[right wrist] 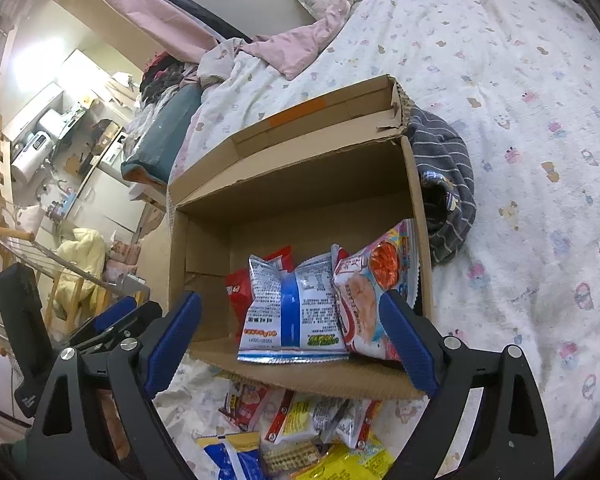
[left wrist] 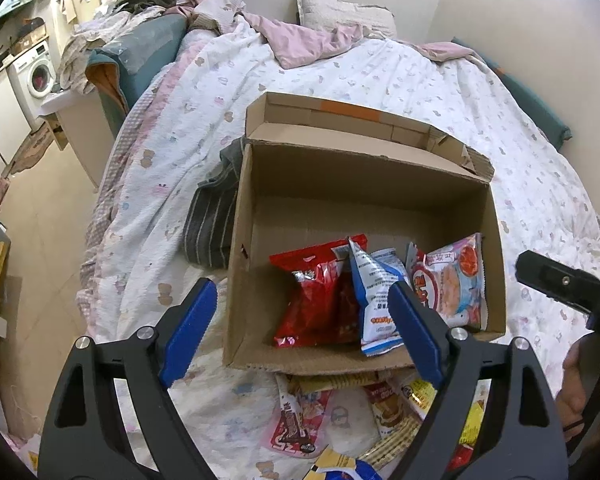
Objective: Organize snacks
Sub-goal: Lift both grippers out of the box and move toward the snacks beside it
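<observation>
An open cardboard box [left wrist: 236, 240] [right wrist: 300, 184] lies on a bed with a patterned white quilt. Three snack bags stand inside it at the near side: a red bag [left wrist: 316, 300] [right wrist: 236, 292], a blue-and-white bag [left wrist: 372, 280] [right wrist: 288, 304] and a pink shrimp-flakes bag [left wrist: 456, 280] [right wrist: 368, 288]. My left gripper [left wrist: 302, 284] hovers above the box's near left corner, open and holding nothing. My right gripper [right wrist: 290, 295] hangs open over the near wall, its pads clear of the bags. Several loose snack packets [left wrist: 300, 420] [right wrist: 300, 420] lie on the quilt in front of the box.
A grey striped garment [left wrist: 208, 216] [right wrist: 448, 184] is bunched against the box's far side wall. A pillow [left wrist: 340, 12] and a pink cover lie at the head of the bed. The bed edge drops to the floor [left wrist: 40, 200] on the left. A person's hand [left wrist: 580, 380] shows at the right.
</observation>
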`<action>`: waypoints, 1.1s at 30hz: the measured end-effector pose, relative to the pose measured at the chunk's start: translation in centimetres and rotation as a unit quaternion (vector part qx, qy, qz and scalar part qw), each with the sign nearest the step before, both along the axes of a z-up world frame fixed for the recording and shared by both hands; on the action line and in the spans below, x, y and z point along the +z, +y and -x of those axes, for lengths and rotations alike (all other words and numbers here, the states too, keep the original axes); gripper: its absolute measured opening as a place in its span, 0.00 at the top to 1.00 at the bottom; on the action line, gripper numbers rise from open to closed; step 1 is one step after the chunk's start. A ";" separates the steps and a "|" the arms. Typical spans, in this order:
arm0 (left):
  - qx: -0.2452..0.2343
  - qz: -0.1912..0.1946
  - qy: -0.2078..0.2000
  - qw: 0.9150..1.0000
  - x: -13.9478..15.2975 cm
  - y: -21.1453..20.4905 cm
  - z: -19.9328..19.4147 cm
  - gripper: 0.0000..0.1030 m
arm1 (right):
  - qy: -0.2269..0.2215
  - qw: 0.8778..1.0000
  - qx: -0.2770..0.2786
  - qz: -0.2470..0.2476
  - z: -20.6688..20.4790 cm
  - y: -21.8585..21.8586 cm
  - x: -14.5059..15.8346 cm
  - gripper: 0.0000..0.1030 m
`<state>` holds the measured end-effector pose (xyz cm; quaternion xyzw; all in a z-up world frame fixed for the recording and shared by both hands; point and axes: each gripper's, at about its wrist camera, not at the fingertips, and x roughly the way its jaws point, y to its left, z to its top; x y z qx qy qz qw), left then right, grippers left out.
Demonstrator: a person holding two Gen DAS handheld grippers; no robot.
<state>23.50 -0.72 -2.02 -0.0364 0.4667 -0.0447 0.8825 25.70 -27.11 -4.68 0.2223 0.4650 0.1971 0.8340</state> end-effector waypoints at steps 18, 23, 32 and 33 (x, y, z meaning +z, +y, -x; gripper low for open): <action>0.016 0.001 0.010 1.000 0.3 1.8 5.0 0.17 | 0.004 1.000 -0.017 0.007 5.2 -1.4 0.9 0.10; 0.021 0.005 0.016 1.000 0.0 2.2 6.2 0.17 | 0.008 1.000 -0.013 0.011 7.0 -1.4 0.8 0.10; 0.024 0.009 0.020 0.999 -0.3 2.8 8.2 0.17 | 0.020 0.999 -0.007 0.035 9.9 -1.3 0.1 0.10; 0.023 0.008 0.022 0.999 -0.5 2.8 8.4 0.17 | 0.021 0.999 -0.005 0.041 10.2 -1.2 0.0 0.10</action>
